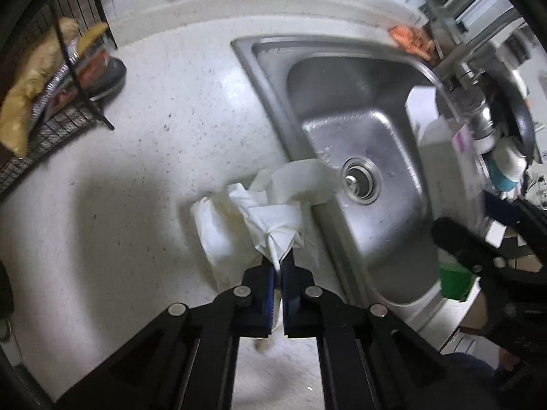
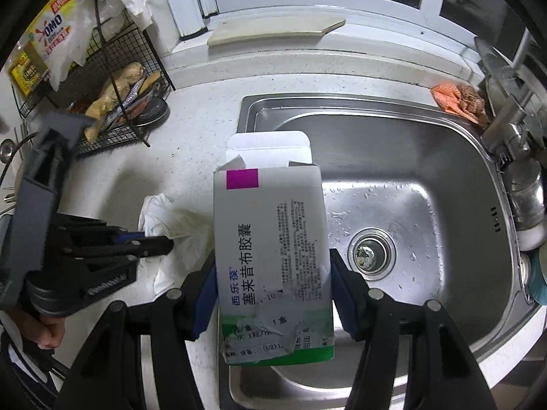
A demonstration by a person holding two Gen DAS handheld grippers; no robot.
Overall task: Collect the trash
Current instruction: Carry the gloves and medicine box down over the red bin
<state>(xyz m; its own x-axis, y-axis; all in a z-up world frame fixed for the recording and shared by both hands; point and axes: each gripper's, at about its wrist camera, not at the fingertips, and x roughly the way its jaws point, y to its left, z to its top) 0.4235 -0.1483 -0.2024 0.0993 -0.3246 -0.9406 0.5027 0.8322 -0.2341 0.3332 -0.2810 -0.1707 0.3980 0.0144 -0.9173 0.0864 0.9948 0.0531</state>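
Note:
My left gripper [image 1: 277, 266] is shut on a crumpled white paper towel [image 1: 270, 212], lifted just above the speckled counter [image 1: 154, 136] beside the steel sink [image 1: 359, 109]. In the right wrist view the same gripper [image 2: 164, 242] pinches the towel [image 2: 171, 225] at left. My right gripper [image 2: 273, 290] is shut on an open white medicine box [image 2: 273, 239] with a magenta square and green band, held over the sink's [image 2: 410, 171] left rim. The box's [image 1: 444, 157] edge shows at right in the left wrist view.
A black wire rack [image 2: 112, 78] with bags and food stands at the back left of the counter. An orange rag [image 2: 458, 99] lies at the sink's back right corner by the faucet [image 2: 519, 177]. A board [image 2: 273, 30] rests on the window sill.

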